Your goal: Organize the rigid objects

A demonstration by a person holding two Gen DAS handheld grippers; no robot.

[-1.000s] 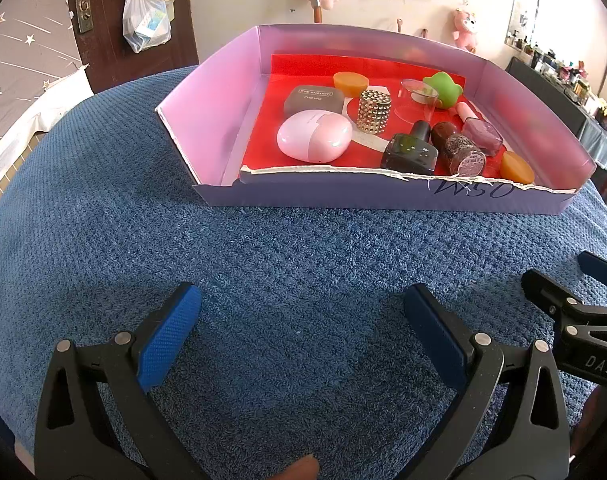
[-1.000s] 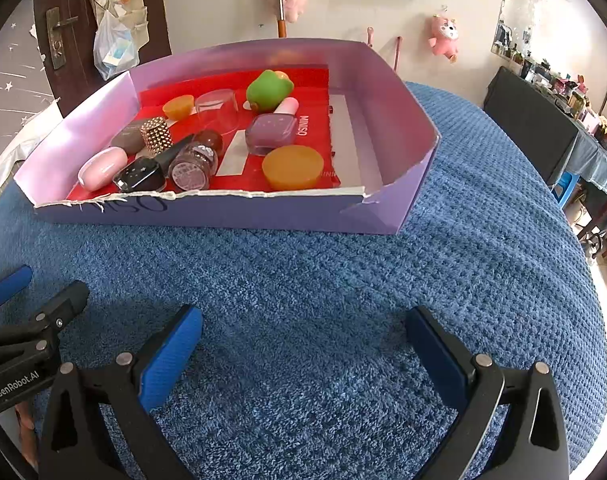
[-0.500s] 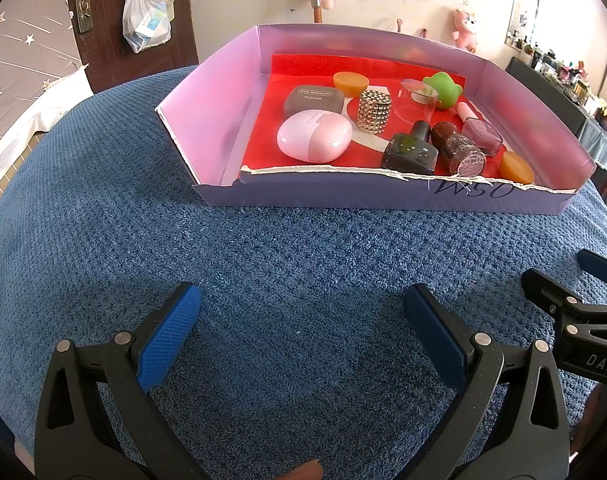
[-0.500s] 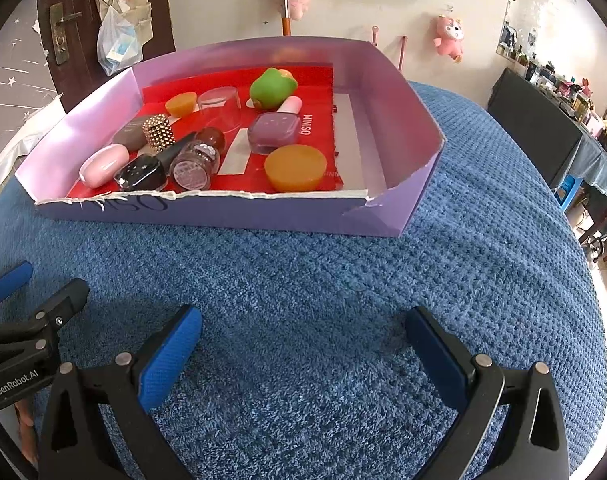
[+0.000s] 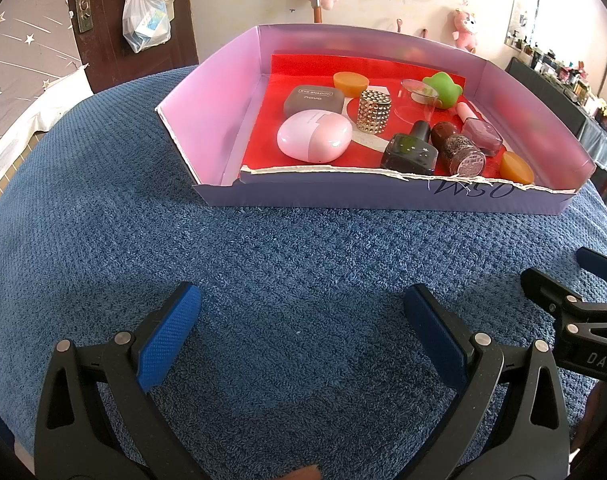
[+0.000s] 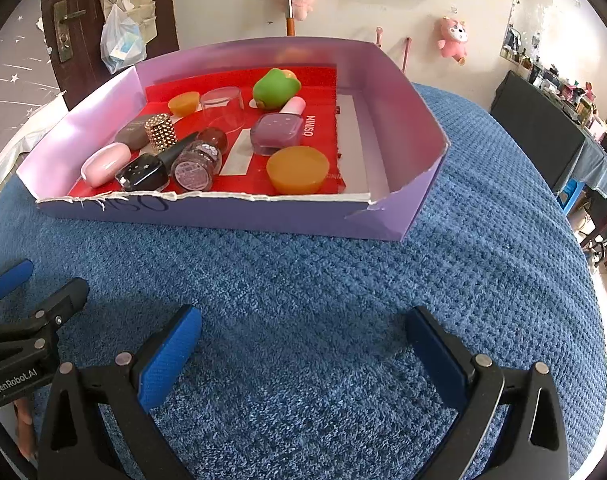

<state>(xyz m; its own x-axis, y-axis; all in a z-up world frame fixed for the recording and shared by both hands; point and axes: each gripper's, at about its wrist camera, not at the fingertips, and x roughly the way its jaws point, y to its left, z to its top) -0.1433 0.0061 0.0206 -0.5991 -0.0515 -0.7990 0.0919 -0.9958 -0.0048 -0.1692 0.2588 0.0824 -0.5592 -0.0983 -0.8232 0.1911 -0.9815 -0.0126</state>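
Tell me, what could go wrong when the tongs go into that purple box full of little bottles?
The dark nail polish bottle and glittery bottle lie touching, so grabbing one could drag or roll the other. The clear cup is hard to see and looks light, so it might get knocked over. The box has a low, torn front wall that the open left tongs or right tongs might catch while reaching in.

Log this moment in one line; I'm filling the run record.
left gripper: open, empty, over blue cloth | right gripper: open, empty | purple box: holds all small items | none grasped
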